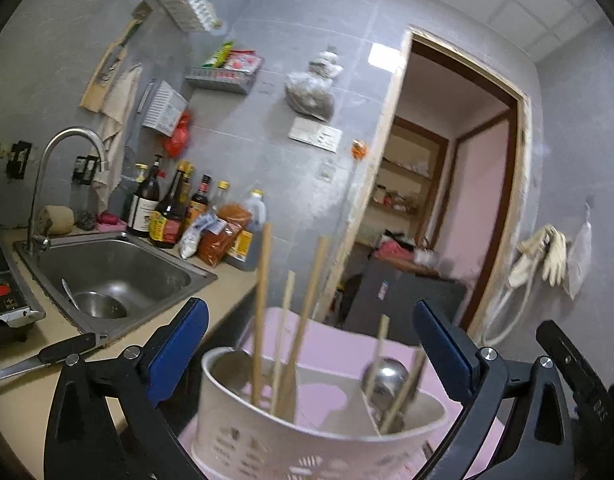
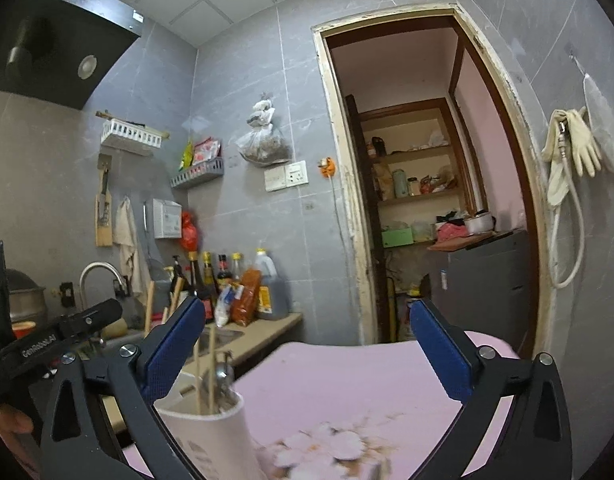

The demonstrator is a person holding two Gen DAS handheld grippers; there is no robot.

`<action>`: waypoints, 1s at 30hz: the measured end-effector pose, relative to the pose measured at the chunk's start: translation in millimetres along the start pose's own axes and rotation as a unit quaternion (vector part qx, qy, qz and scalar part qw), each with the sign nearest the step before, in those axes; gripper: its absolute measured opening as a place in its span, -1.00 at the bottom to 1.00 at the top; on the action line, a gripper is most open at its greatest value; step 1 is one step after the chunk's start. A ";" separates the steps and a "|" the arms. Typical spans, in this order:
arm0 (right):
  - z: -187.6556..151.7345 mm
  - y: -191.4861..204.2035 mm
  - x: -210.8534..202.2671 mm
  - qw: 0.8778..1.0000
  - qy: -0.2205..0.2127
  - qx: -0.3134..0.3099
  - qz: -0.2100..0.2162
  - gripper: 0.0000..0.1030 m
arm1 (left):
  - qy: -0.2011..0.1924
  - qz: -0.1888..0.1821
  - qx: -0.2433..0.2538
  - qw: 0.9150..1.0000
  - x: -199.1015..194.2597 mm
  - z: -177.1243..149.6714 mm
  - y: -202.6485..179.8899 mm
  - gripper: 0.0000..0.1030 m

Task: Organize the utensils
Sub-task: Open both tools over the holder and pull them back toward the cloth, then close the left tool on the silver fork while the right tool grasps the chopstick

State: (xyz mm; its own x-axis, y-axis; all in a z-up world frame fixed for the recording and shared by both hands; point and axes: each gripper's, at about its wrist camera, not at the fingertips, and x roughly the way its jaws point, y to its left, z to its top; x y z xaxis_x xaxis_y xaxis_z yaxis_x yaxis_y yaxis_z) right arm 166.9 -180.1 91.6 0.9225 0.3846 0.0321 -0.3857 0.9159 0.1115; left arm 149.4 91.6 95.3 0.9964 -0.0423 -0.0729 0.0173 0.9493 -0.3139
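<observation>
The white utensil holder (image 1: 307, 432), with chopsticks (image 1: 263, 312) upright inside, sits low in the frame between the wide-open, empty left gripper (image 1: 311, 356); the right gripper (image 2: 307, 356) also gapes empty.

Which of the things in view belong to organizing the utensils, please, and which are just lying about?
Belong to the job:
holder
chopsticks
ladle
knife

Just lying about:
bottles
sink
faucet
gloves
hanging bag
</observation>
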 end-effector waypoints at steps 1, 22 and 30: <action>0.8 -3.7 -3.4 1.000 0.006 -0.002 -0.002 1.00 | 0.004 -0.006 0.008 1.000 -4.0 -1.4 -5.9 0.95; -54.2 -61.2 -40.9 0.971 0.233 -0.041 -0.033 1.00 | 0.213 -0.055 0.100 0.970 -1.7 -81.8 -74.8 0.95; -86.7 -67.0 -25.6 0.938 0.346 -0.033 -0.016 0.85 | 0.305 -0.045 0.119 0.944 18.8 -112.8 -77.4 0.95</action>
State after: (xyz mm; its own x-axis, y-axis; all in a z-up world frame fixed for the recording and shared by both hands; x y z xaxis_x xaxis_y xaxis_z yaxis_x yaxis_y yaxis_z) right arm 167.9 -241.3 -2.8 0.7132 0.3181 -0.6247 -0.3781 0.9249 0.0393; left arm 157.5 -17.8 11.5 0.7579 -0.2291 -0.6108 0.1909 0.9732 -0.1280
